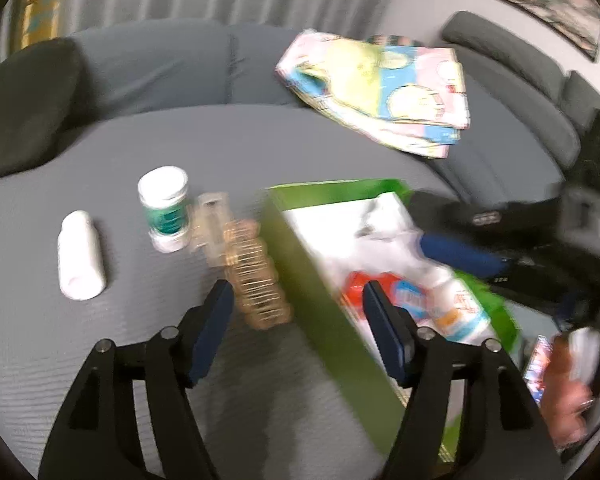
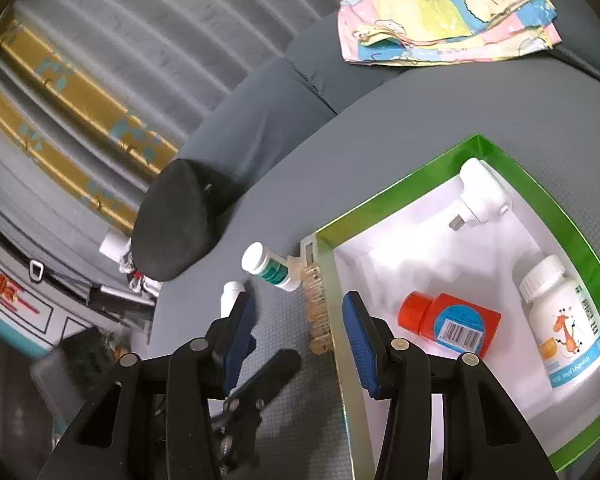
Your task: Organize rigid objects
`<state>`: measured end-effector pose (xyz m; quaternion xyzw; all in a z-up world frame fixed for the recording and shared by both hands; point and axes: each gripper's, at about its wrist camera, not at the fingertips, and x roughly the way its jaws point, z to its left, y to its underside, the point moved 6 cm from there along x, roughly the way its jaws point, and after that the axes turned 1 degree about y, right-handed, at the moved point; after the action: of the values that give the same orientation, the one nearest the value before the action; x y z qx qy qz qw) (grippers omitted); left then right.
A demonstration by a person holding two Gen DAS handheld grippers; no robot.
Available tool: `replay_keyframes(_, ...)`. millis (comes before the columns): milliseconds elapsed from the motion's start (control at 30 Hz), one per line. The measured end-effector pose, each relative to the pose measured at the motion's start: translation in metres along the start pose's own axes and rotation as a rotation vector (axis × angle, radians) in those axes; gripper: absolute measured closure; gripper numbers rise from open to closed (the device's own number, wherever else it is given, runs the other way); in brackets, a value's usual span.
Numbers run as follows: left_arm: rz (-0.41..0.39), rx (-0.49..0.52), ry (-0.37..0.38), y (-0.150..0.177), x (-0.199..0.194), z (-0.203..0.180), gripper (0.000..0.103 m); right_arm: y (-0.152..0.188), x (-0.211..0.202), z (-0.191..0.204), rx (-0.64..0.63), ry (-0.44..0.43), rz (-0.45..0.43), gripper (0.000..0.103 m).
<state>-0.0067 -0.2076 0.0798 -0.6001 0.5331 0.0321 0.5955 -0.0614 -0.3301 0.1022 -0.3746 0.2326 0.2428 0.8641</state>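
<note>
A green box (image 1: 300,264) (image 2: 580,224) with a white inside stands on a grey cushion. In it lie a red bottle (image 2: 452,322), a white bottle with a giraffe label (image 2: 560,320) and a white plug (image 2: 484,196). Outside its left wall lie a clear amber comb-like clip (image 1: 248,268) (image 2: 316,312), a green-labelled white bottle (image 1: 166,208) (image 2: 270,266) and a plain white bottle (image 1: 80,256) (image 2: 232,292). My left gripper (image 1: 298,300) is open and empty above the clip and box wall. My right gripper (image 2: 298,320) is open and empty, straddling the box's left wall.
A folded pastel cartoon cloth (image 1: 384,88) (image 2: 448,12) lies at the back of the sofa. A dark round cushion (image 2: 176,220) sits to the left. The other gripper's black frame (image 1: 500,232) is over the box. Grey curtains hang behind.
</note>
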Motion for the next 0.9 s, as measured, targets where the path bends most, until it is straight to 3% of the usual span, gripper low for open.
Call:
replay_keyframes(100, 0.013, -0.034, -0.08, 0.003, 0.014, 0.024, 0.027, 0.0, 0.003, -0.003, 0.02, 0.002, 0.01, 0.054)
replay_keyframes(233, 0.047, -0.123, -0.007, 0.006, 0.035, 0.033, 0.025, -0.002, 0.006, -0.003, 0.026, -0.004, 0.015, 0.054)
replay_keyframes(500, 0.142, -0.153, -0.027, 0.008, 0.08, 0.037, 0.027, -0.005, 0.009, -0.009, 0.033, 0.02, 0.016, 0.054)
replay_keyframes(600, 0.141, -0.196, 0.015, 0.007, 0.084, 0.041, 0.038, -0.007, 0.009, -0.012, 0.039, 0.039, 0.013, 0.054)
replay_keyframes(633, 0.158, -0.213, 0.029, 0.008, 0.087, 0.042, 0.049, -0.007, 0.009, -0.013, 0.039, 0.041, 0.014, 0.054)
replay_keyframes(700, 0.18, -0.225, 0.032, 0.012, 0.092, 0.043, 0.056, -0.007, 0.01, -0.014, 0.044, 0.043, 0.016, 0.054)
replay_keyframes(733, 0.169, -0.208, 0.022, 0.012, 0.09, 0.042, 0.069, -0.006, 0.011, -0.014, 0.045, 0.042, 0.018, 0.054)
replay_keyframes(900, 0.157, -0.219, 0.056, 0.009, 0.078, 0.035, 0.07, -0.005, 0.015, -0.013, 0.036, 0.045, 0.032, 0.054)
